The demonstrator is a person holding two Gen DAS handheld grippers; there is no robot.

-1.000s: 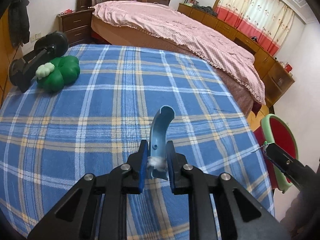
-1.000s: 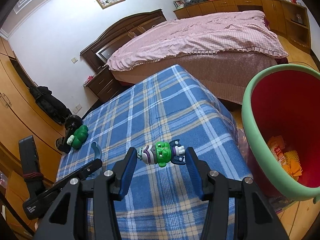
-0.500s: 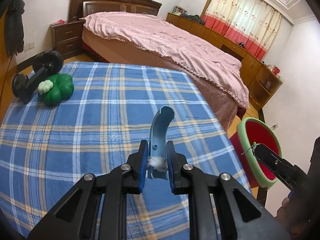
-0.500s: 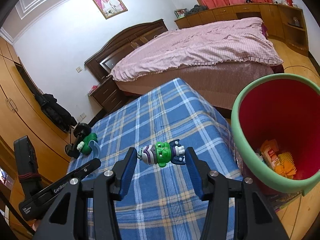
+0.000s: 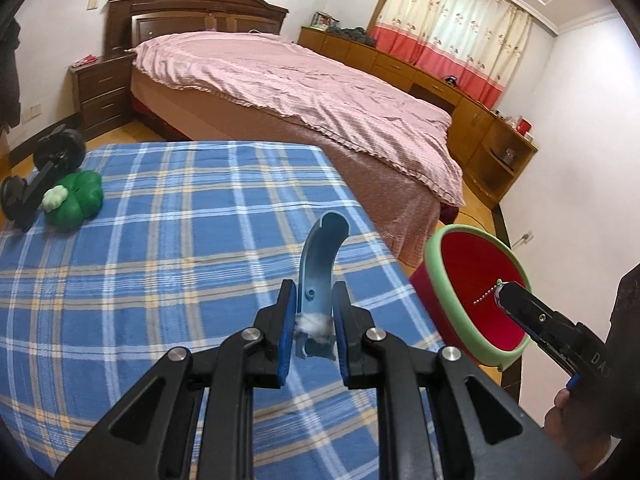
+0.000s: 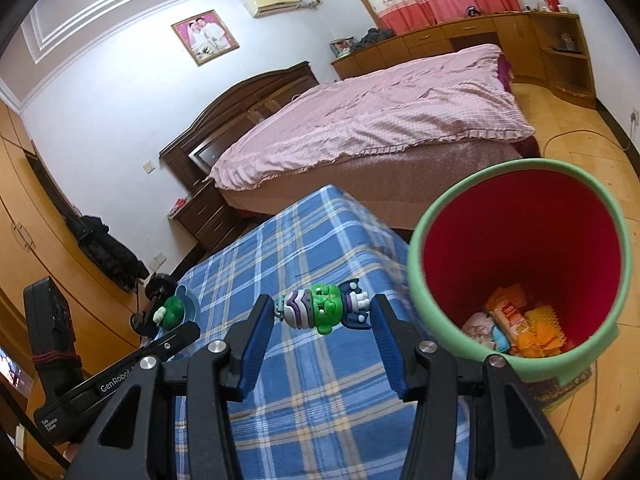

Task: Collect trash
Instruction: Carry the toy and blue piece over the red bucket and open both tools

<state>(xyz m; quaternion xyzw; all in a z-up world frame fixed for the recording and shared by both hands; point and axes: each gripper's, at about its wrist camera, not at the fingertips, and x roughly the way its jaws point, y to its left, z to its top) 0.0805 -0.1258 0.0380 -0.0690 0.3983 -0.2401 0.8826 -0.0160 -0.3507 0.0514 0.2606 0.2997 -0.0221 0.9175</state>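
Observation:
My left gripper [image 5: 314, 320] is shut on a curved blue plastic piece [image 5: 320, 264] with a white tuft at its base, held above the plaid table [image 5: 160, 240]. My right gripper [image 6: 322, 316] is shut on a small green and purple toy figure [image 6: 320, 310], held sideways between the pads beside the rim of the red bin with a green rim [image 6: 520, 264]. The bin [image 5: 476, 292] stands off the table's right edge and holds orange and pink wrappers [image 6: 516, 320]. In the left wrist view, the right gripper's tip [image 5: 520, 300] with a bead chain is over the bin.
A green plush toy [image 5: 74, 200] and a black wheeled device [image 5: 44, 172] lie at the table's far left corner. A bed with a pink cover [image 5: 304, 92] stands behind the table. Wooden cabinets [image 5: 480, 128] line the far wall.
Both grippers have moved right toward the bin and risen. The bin now shows larger and closer in both views. Both grips are unchanged.

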